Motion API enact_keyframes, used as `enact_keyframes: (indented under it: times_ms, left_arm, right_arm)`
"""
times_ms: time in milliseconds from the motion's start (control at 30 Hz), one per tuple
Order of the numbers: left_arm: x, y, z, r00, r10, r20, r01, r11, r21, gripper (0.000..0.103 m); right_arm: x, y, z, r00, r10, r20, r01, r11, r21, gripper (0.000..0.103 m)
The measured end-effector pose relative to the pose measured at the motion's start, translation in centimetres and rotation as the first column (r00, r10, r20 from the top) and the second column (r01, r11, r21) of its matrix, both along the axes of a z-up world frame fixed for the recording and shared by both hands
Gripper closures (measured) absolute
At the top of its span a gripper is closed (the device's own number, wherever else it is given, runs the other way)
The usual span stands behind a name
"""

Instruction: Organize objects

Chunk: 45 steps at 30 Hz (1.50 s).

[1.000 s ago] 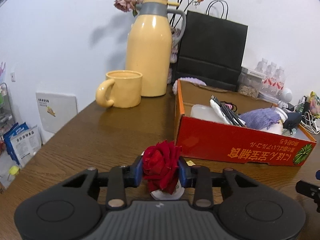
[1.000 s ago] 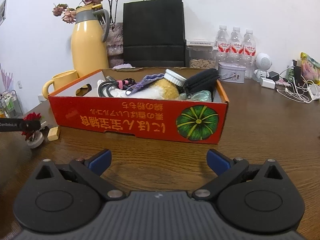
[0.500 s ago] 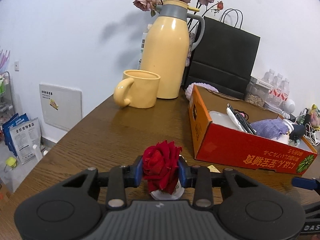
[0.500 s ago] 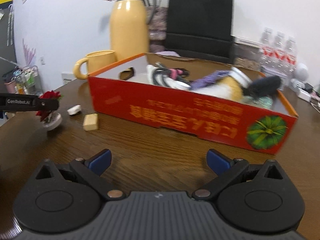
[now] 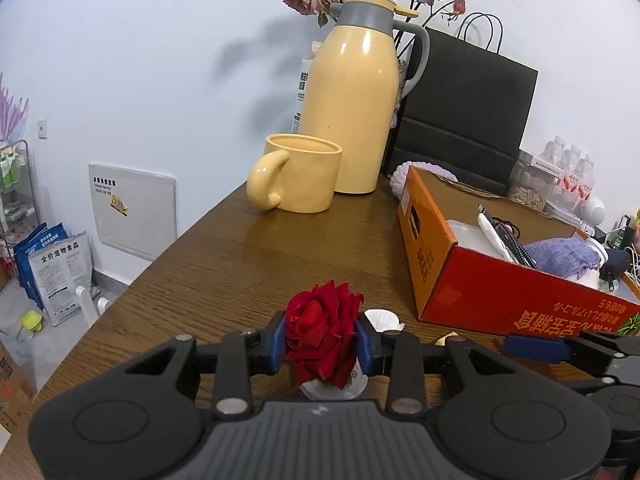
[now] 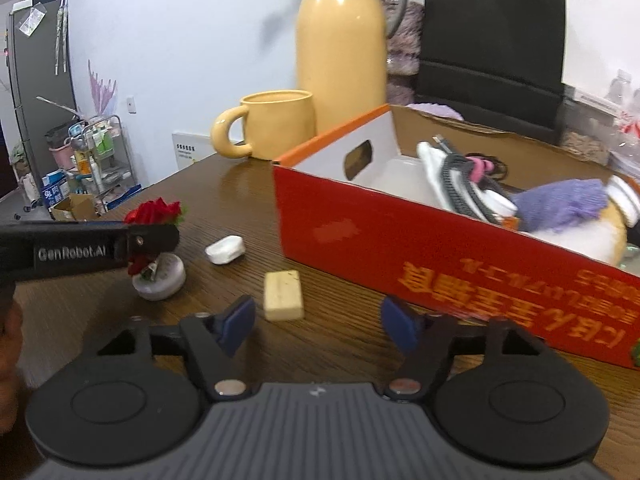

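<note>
A red rose (image 5: 320,328) in a small white pot (image 5: 332,390) is clamped between the blue pads of my left gripper (image 5: 320,340), with the pot close to the wooden table. The right wrist view shows the same rose (image 6: 154,212) behind the left gripper's black finger (image 6: 80,250). My right gripper (image 6: 320,322) hangs low over the table with its jaws closing and nothing pressed between them. A beige block (image 6: 283,295) lies just ahead, nearer its left pad. A small white case (image 6: 225,249) sits beyond. The red cardboard box (image 6: 400,240) holds several items.
A yellow mug (image 5: 296,174) and a tall yellow jug (image 5: 352,100) stand at the back, with a black paper bag (image 5: 464,112) behind the box (image 5: 500,292). Water bottles (image 5: 572,172) stand at the far right. The table's edge (image 5: 132,288) drops off on the left.
My right gripper has swept left along the box front to the beige block, and its jaws have narrowed. My left gripper, still holding the rose, has shifted a little away from the box.
</note>
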<state>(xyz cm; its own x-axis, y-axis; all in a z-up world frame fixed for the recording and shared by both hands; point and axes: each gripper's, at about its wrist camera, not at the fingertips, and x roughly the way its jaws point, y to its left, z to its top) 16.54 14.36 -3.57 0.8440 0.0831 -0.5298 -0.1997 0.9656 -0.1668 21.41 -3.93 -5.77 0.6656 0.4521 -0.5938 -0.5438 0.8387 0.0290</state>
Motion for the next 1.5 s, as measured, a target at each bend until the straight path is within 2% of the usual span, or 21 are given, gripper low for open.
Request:
enact_keyframes:
  times_ms: [133, 267, 400, 700, 833, 933, 1100, 1167, 1233, 1333, 1500]
  left_arm:
    - [-0.2, 0.2, 0.1, 1.000, -0.009, 0.018, 0.010, 1.000, -0.022, 0.070]
    - [-0.4, -0.3, 0.3, 0.998, -0.042, 0.039, 0.044, 0.998, -0.042, 0.070]
    - [-0.5, -1.1, 0.2, 0.996, -0.079, 0.035, 0.083, 0.989, -0.120, 0.070]
    - [-1.4, -6.6, 0.2, 0.984, -0.172, 0.038, 0.175, 0.975, -0.137, 0.070]
    - [-1.3, -8.4, -0.1, 0.982, -0.189, 0.013, 0.189, 0.973, -0.132, 0.072]
    - [-1.4, -8.5, -0.2, 0.983, -0.182, 0.015, 0.182, 0.971, -0.156, 0.073]
    - [-1.4, -7.3, -0.1, 0.989, -0.145, 0.012, 0.143, 0.963, -0.226, 0.074]
    - [-1.9, -6.7, 0.3, 0.989, -0.140, 0.042, 0.146, 0.957, -0.249, 0.074]
    - [-2.3, -6.2, 0.8, 0.988, -0.140, 0.061, 0.151, 0.954, -0.259, 0.074]
    - [-2.2, -5.8, 0.5, 0.991, -0.128, 0.040, 0.134, 0.954, -0.269, 0.074]
    - [-1.7, -6.1, -0.3, 0.988, -0.153, 0.010, 0.150, 0.950, -0.272, 0.074]
  right_arm:
    - [-0.2, 0.0, 0.2, 1.000, -0.010, 0.018, 0.010, 1.000, 0.012, 0.033]
    - [-1.1, -0.2, 0.5, 0.999, 0.037, 0.040, -0.038, 0.999, 0.020, 0.035]
    - [-1.9, -1.0, 0.9, 0.998, 0.054, 0.039, -0.056, 0.998, 0.040, 0.040]
    - [-3.5, -5.3, 1.4, 0.998, 0.066, 0.002, -0.066, 0.991, 0.119, 0.041]
    - [-3.6, -5.7, 0.6, 0.999, 0.032, -0.023, -0.031, 0.999, 0.044, 0.041]
    - [-3.3, -6.4, 0.4, 0.998, 0.027, -0.049, -0.024, 0.998, 0.058, 0.041]
    - [-3.5, -6.6, 0.1, 0.999, 0.031, -0.041, -0.029, 0.998, 0.058, 0.041]
    - [-3.9, -5.8, -0.1, 1.000, -0.001, 0.004, 0.001, 0.999, -0.038, 0.041]
    - [-3.8, -5.9, -0.2, 1.000, 0.002, -0.002, -0.003, 1.000, -0.028, 0.041]
    - [-3.8, -6.1, -0.1, 1.000, 0.000, -0.008, 0.000, 1.000, -0.012, 0.041]
    - [-3.8, -7.2, 0.6, 1.000, -0.009, -0.014, 0.010, 0.994, 0.106, 0.042]
